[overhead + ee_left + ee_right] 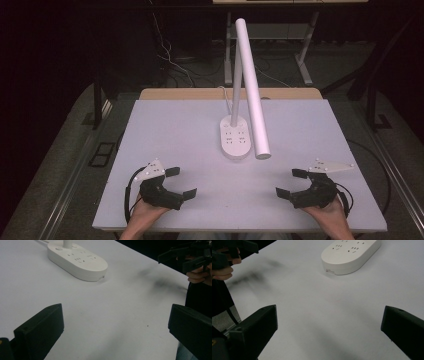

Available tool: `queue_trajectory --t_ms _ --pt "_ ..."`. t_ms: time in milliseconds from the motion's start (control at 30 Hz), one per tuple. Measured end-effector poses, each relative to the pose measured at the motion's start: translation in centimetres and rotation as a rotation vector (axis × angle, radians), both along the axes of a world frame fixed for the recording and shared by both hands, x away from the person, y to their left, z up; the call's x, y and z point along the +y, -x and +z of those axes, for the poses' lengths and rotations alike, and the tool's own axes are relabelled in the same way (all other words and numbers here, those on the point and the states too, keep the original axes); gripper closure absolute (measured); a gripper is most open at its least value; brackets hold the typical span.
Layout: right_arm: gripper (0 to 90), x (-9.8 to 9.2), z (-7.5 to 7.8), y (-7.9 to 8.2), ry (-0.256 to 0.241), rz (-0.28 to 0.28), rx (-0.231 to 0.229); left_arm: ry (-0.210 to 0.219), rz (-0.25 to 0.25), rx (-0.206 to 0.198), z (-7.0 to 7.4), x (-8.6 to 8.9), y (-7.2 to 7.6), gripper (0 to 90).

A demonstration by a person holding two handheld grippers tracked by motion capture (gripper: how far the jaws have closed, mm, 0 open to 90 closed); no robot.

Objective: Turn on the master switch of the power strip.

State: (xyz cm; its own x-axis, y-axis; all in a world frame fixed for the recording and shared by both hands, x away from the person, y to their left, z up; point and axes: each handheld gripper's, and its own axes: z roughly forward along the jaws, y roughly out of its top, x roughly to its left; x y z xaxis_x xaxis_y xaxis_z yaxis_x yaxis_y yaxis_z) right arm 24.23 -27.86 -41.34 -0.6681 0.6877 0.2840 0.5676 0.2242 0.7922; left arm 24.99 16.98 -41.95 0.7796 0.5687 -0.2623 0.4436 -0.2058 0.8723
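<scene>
Lamp (248, 90) on white table (175, 130)

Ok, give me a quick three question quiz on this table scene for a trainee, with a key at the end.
1. True or false: the left hand-held gripper is shut on the lamp base.
2. Multiple choice: where does the white lamp head reach? A, flat on the table. B, slanting down above the base, its lower end beside it. C, between a gripper's jaws.
3. Fill in: the top of the base carries rows of power ____.

Key: 1 false, both the left and the right hand-held gripper are open, apart from the base. 2 B. 3 sockets.
</scene>
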Motion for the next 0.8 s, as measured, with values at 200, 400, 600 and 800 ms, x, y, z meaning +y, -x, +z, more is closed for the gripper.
queue_trajectory --t_ms 200,400,600,800 --pt "0.2 -0.03 -0.03 0.03 0.004 -0.004 0.0 0.002 -0.003 0.003 0.01 0.02 0.0 0.0" --pt "0.2 -0.16 -0.1 -0.05 0.009 -0.004 0.003 0.008 -0.005 0.014 -0.03 -0.03 -0.08 0.0" --pt "0.2 -0.17 -0.18 -0.09 0.016 -0.008 0.011 -0.001 -0.012 0.018 0.02 -0.07 -0.12 0.0" --pt "0.2 -0.25 -0.21 0.0 0.015 -0.006 0.009 -0.009 -0.025 0.025 0.17 -0.13 -0.19 0.0"
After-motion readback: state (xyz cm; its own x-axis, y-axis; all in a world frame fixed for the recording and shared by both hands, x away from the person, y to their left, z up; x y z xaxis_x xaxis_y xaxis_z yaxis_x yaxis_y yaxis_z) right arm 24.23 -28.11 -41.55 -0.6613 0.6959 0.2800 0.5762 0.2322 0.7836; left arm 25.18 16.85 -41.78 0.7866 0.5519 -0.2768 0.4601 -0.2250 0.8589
